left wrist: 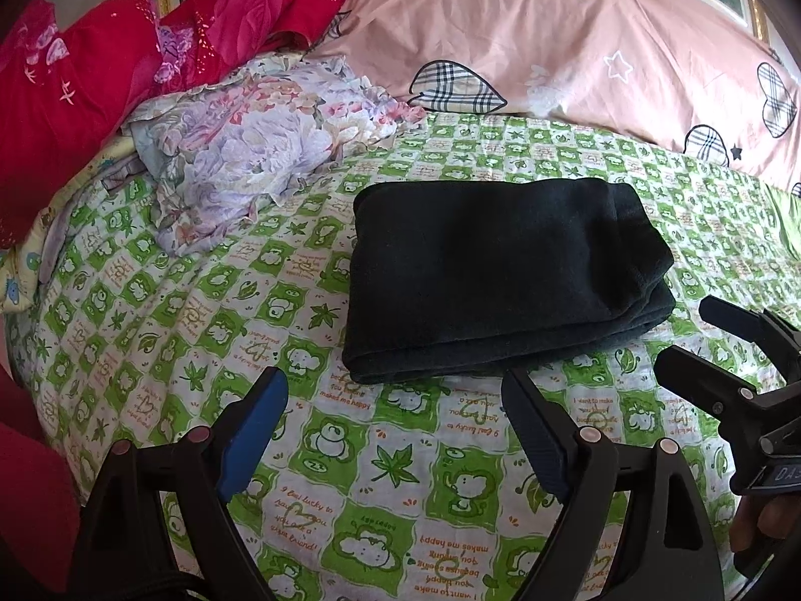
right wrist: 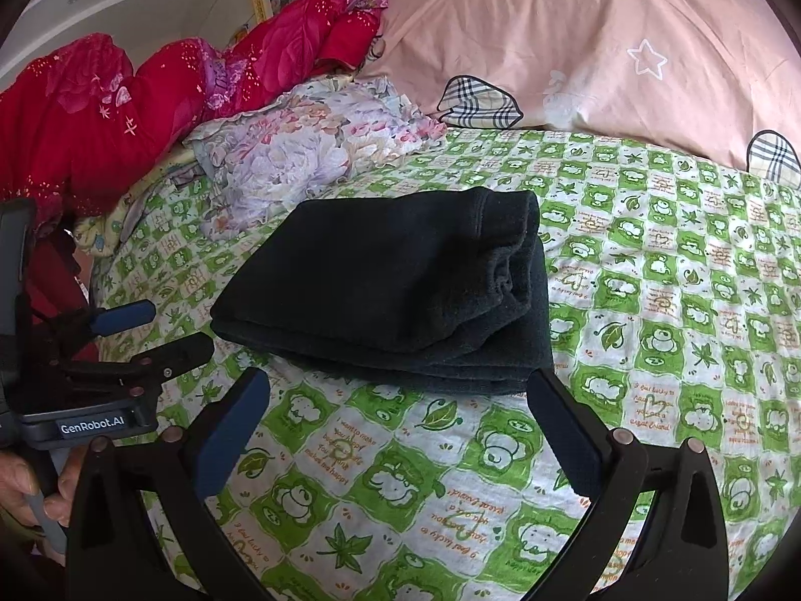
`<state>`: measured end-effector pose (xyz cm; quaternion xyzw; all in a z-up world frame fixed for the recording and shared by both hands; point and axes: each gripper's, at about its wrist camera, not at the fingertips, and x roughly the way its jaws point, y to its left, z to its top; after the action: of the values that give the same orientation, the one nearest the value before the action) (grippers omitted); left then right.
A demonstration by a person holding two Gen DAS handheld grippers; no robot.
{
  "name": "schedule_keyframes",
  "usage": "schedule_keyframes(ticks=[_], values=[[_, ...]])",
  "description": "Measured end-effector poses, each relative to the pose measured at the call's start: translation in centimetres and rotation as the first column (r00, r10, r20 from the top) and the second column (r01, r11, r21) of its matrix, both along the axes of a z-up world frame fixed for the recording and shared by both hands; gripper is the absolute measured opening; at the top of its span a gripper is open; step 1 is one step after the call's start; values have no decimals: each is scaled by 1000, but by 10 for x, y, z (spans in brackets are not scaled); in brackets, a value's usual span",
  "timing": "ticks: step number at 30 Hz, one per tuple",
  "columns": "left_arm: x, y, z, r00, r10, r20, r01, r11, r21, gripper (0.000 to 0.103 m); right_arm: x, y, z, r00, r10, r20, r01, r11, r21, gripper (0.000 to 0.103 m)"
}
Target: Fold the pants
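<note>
Both hand-held grippers gape — folded pants (left wrist: 500, 275) lie crosswise beyond.

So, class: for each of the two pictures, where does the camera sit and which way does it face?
Left wrist: on the left gripper, facing the folded dark pants on the green sheet; the right gripper shows at right.
Right wrist: on the right gripper, facing the pants; the left gripper shows at left.
Both share pants, sheet, pink quilt.
</note>
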<state>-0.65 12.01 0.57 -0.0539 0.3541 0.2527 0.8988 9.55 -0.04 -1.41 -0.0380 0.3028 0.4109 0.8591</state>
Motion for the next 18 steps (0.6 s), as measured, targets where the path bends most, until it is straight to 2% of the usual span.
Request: schedule_keyframes(ticks=[10, 18], values=[[10, 8, -1, 1000, -22, -4, 22, 1000, -2, 89, 5, 9, 6, 1000, 15, 25, -14, 999, -52, 102], [12, 15, -1, 999, -36, 16, 37, 999, -20, 90, 10, 10, 5, 1000, 4, 16, -4, 998, -59, 102]])
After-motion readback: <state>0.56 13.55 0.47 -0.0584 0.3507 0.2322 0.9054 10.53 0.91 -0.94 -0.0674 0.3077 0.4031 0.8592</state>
